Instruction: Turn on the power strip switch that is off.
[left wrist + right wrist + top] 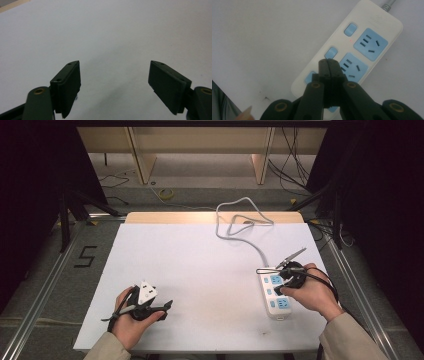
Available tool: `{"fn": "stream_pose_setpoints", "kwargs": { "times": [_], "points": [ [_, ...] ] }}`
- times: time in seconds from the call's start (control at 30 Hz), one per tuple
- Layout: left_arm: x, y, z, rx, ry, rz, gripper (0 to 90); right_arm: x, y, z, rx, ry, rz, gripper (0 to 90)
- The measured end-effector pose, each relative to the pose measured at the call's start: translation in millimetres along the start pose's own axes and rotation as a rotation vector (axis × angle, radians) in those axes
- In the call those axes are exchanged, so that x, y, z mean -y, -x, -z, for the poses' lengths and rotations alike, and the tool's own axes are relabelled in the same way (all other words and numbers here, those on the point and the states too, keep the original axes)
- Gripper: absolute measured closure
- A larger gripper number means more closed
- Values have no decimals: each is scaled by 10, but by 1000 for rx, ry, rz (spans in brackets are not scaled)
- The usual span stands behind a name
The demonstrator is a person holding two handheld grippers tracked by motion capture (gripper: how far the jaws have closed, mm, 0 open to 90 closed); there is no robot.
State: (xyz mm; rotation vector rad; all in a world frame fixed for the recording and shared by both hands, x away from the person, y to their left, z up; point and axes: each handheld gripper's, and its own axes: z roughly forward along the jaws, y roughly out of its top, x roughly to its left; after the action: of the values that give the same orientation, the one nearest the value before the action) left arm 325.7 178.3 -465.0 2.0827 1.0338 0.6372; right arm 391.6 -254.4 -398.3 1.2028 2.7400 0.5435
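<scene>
A white power strip (276, 296) with blue sockets lies at the table's right, its grey cable (239, 221) looping off to the back edge. My right gripper (283, 288) is held over the strip. In the right gripper view the right gripper (329, 62) is shut with nothing between its jaws, and its tips sit just below the middle blue switch (331, 52) of the power strip (372, 20). Whether they touch it I cannot tell. My left gripper (161, 308) rests at the front left. In the left gripper view the left gripper (115, 68) is open over bare white table.
The white table top (200, 270) has a wooden strip along its back edge (175, 217). Metal rails run along both sides of the table. A black "5" (86, 256) marks the floor at the left. Loose cables (295, 165) lie on the floor behind.
</scene>
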Motion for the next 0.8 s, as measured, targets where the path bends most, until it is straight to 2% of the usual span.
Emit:
{"fn": "stream_pose_setpoints", "kwargs": {
  "times": [0.8],
  "points": [
    [0,-1,-2,0,0,0,258,-39,-74,-44,-15,-48,35,900]
  ]
}}
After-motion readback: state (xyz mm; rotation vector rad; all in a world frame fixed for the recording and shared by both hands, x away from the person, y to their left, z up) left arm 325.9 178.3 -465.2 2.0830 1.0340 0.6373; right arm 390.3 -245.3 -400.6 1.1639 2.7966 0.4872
